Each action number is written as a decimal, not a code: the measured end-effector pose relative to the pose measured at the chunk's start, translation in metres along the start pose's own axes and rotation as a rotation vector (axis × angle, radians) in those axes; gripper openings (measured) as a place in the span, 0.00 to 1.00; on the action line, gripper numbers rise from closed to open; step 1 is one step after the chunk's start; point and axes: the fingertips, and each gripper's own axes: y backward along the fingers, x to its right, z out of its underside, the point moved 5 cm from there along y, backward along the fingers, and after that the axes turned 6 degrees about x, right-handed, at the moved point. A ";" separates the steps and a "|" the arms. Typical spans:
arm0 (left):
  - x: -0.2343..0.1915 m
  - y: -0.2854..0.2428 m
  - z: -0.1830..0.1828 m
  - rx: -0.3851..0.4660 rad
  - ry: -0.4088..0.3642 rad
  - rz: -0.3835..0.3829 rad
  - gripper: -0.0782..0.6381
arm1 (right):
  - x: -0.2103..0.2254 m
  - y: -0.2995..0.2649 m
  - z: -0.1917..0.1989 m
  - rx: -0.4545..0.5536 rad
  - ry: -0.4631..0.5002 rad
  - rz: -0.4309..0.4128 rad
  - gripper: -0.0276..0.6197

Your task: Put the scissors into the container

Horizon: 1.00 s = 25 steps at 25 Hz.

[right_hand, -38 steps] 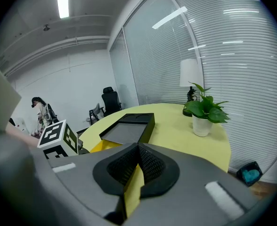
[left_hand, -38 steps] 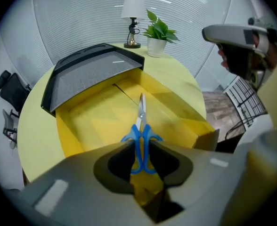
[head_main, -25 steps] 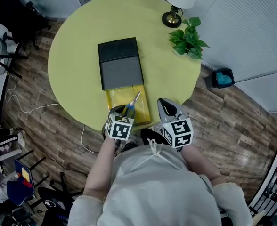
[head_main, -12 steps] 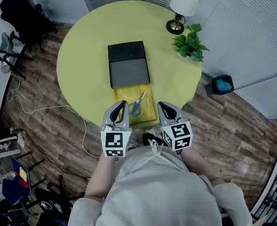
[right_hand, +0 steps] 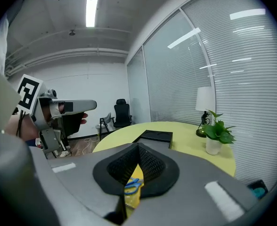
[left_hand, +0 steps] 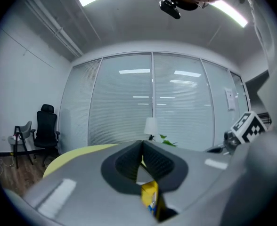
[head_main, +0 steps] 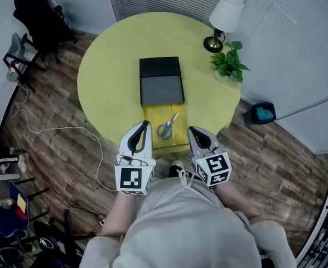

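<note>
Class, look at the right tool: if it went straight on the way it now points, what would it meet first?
Probably the yellow table beside the dark box. The right tool, shut and empty, tilts slightly down; the scissors in their yellow tray seem to lie below its line. Depth is unclear.

The table [head_main: 108,77] is finished in smooth matt yellow, and the floor [head_main: 58,121] is laid with wood planks. The scissors [head_main: 167,128] are made up of metal blades and blue plastic handles. The left claw [left_hand: 142,143] and right claw [right_hand: 138,146] are lined with dark ribbed pads [right_hand: 150,166].
</note>
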 end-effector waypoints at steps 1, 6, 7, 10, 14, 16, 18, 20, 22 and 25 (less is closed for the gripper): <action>0.000 0.002 -0.002 0.006 0.004 0.001 0.12 | -0.002 0.001 -0.002 0.007 0.001 0.001 0.04; -0.001 0.010 -0.004 -0.003 0.000 -0.005 0.12 | -0.010 0.007 -0.002 0.017 0.007 0.012 0.04; -0.001 0.012 -0.004 -0.006 -0.002 -0.006 0.12 | -0.011 0.008 -0.002 0.018 0.012 0.018 0.04; -0.001 0.016 -0.004 -0.014 -0.007 -0.008 0.12 | -0.012 0.012 -0.005 0.034 0.019 0.037 0.04; 0.000 0.020 -0.001 -0.030 -0.006 -0.017 0.12 | -0.012 0.016 -0.005 0.050 0.013 0.053 0.04; 0.001 0.022 0.000 -0.035 -0.004 -0.017 0.12 | -0.013 0.018 -0.006 0.055 0.015 0.055 0.04; 0.002 0.025 0.000 -0.039 -0.001 -0.015 0.12 | -0.015 0.021 -0.006 0.059 0.014 0.055 0.04; 0.004 0.027 0.002 -0.047 0.000 -0.012 0.12 | -0.016 0.024 -0.006 0.058 0.012 0.055 0.04; 0.005 0.028 0.004 -0.057 0.004 -0.011 0.12 | -0.016 0.025 -0.006 0.057 0.011 0.056 0.04; 0.004 0.029 0.006 -0.062 0.025 -0.008 0.12 | -0.017 0.025 -0.005 0.058 0.007 0.056 0.04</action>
